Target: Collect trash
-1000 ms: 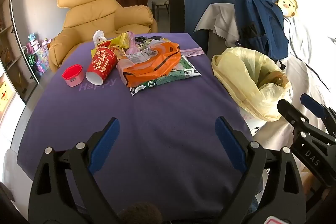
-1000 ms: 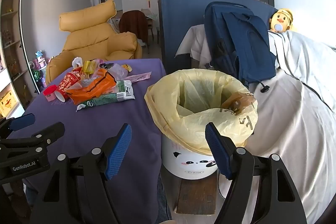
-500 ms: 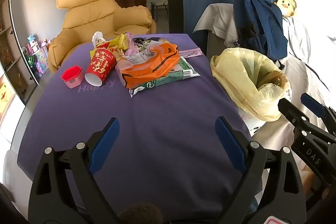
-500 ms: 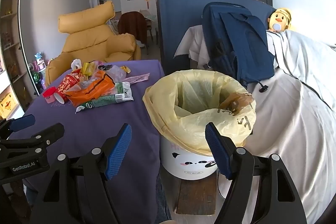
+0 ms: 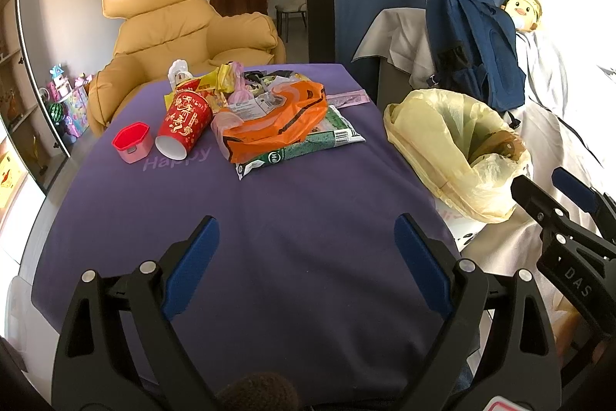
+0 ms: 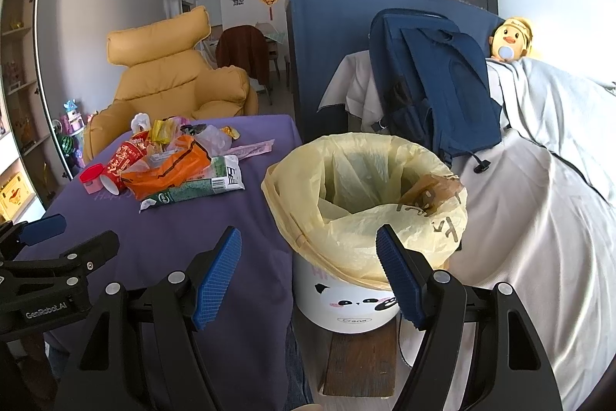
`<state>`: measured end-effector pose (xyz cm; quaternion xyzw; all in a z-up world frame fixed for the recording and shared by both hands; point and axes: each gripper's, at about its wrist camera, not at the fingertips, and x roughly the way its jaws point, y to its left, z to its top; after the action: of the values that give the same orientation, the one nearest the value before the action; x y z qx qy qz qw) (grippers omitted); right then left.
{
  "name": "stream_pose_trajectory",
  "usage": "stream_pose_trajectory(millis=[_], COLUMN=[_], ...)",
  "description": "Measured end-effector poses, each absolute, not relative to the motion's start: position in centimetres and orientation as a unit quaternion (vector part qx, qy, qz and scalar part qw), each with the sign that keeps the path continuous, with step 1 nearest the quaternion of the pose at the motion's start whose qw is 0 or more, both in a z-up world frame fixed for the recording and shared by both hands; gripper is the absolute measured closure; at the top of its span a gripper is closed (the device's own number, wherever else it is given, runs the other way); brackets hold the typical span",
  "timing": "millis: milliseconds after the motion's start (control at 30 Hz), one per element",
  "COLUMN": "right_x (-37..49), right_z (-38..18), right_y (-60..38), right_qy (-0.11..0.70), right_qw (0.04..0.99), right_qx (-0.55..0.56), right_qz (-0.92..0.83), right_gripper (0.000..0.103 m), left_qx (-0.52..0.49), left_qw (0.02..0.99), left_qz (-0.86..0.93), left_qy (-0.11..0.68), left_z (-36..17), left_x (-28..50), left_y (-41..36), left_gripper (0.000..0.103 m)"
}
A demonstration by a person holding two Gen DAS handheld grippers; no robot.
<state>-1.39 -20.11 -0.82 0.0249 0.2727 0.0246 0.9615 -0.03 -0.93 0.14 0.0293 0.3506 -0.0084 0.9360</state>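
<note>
Two hand-held grippers, left hand-held gripper (image 5: 306, 253) and right hand-held gripper (image 6: 308, 270), hang released; trash pile (image 5: 265, 114) sits toward the table's (image 5: 269, 237) far edge.

Purple-clothed table (image 5: 292, 218), trash pile (image 5: 269, 114) at far end.

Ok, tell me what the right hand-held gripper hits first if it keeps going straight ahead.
Probably the bin's yellow bag: the open right hand-held gripper points at its near rim, above the white bin. Depth is uncertain.
</note>
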Motion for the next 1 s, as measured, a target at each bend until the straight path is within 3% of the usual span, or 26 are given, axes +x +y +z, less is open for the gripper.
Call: stream_pose_trajectory(millis=[1000], right_x=[-1.51], right_z=[-0.69], right_y=[-19.98], right_qy=[0.27], right_qw=[0.962], right_qx=[0.023], right_qz=[0.024], right_gripper=[0.034], left_qx=[0.027], left_qw=[0.939], left_qz=[-0.011], left_qy=[0.342], left_z=[1.02], left_x=[-0.62], left_y=[-0.56], left_gripper=[0.015])
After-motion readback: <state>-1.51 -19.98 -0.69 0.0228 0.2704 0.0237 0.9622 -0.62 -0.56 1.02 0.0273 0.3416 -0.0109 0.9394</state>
